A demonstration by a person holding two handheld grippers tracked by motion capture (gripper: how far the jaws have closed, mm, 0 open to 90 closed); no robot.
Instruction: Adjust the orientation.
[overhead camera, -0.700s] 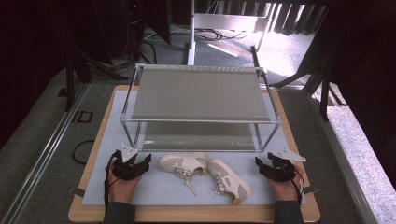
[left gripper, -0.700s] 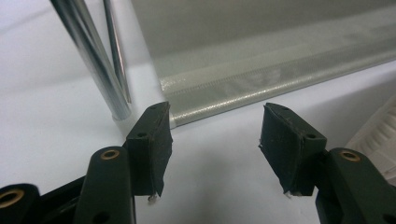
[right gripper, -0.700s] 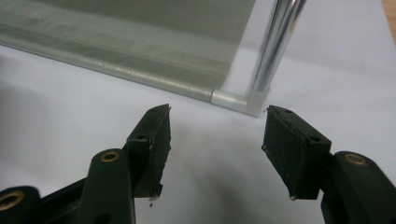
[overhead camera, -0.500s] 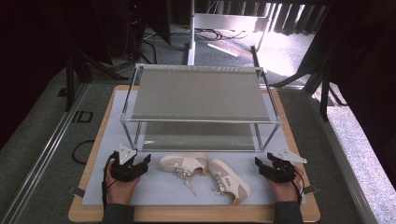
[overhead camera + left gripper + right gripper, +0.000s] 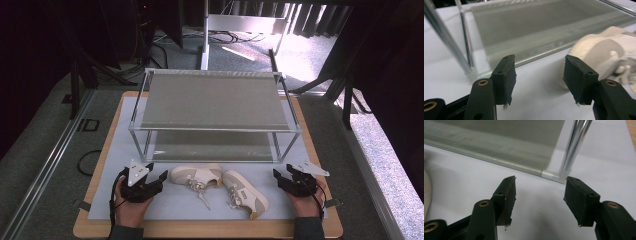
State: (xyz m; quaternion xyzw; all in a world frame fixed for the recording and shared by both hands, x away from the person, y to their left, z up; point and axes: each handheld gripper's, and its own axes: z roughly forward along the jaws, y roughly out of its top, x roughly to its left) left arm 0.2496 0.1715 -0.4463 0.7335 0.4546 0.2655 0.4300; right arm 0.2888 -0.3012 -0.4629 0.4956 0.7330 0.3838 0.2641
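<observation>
the left gripper (image 5: 159, 178) has its fingers (image 5: 505, 77) spread wide with nothing between them, resting low on the white mat (image 5: 200, 205) near the bench's front left corner. just beside its right finger, not touching as far as the blurred gripper view lets me judge, lies the heel of the left shoe (image 5: 196, 176). the right gripper (image 5: 278, 178) also stands wide open and empty near the front right corner, fingers (image 5: 506, 197) pointing at the rack's chrome leg (image 5: 574, 147). the right shoe (image 5: 245, 192) lies angled toward the front edge, its laces meeting the other's. behind both shoes stands the two-tier rack (image 5: 212, 100), mid-bench.
</observation>
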